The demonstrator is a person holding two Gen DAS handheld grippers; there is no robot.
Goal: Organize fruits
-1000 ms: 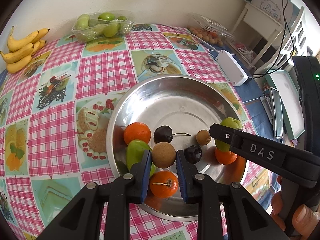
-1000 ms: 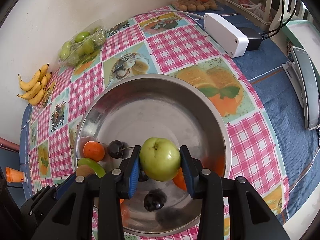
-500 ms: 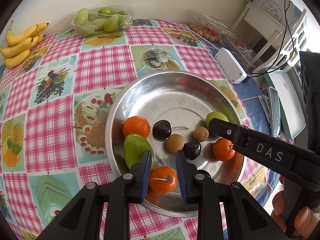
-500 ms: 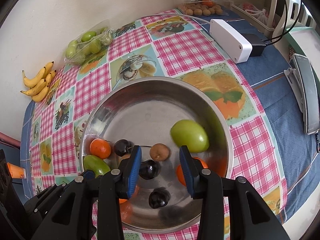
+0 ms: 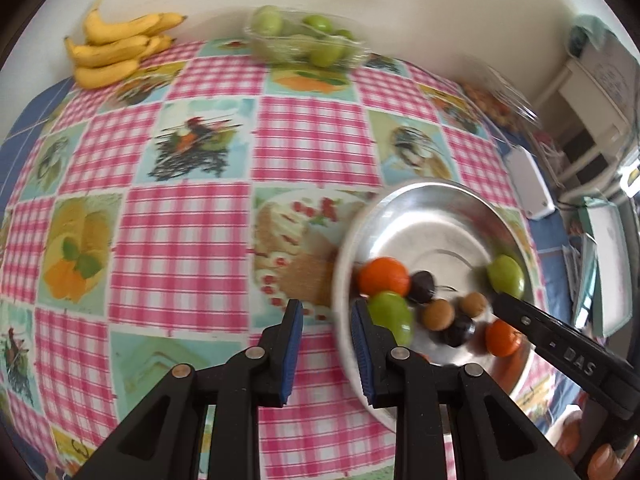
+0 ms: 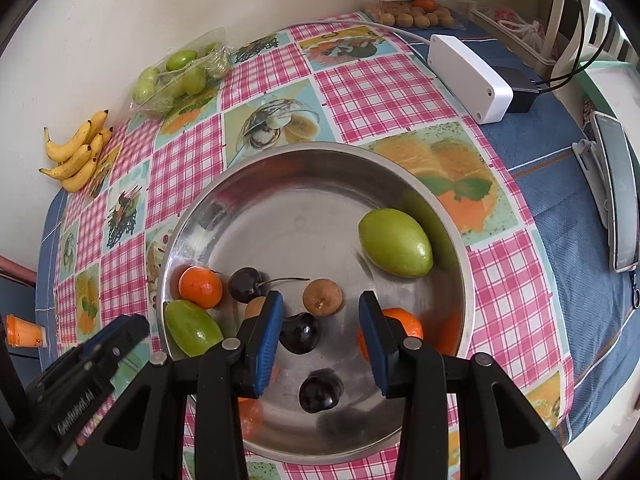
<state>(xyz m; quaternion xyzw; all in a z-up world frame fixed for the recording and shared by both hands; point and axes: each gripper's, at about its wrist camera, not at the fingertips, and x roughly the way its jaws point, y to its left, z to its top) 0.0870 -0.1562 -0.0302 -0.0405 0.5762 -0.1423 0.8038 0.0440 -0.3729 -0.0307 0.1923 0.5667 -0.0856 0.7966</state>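
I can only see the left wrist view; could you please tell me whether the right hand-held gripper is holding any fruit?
Observer: No. The right hand-held gripper holds nothing; its jaws stand apart above the metal bowl.
Operator: Thank you. How many dark cherries are in the bowl?
Observer: Three: a stemmed cherry, a second cherry below the jaws, and a third cherry nearest the camera.
Operator: Is anything beside the white box?
Observer: Yes, a black adapter with cables.
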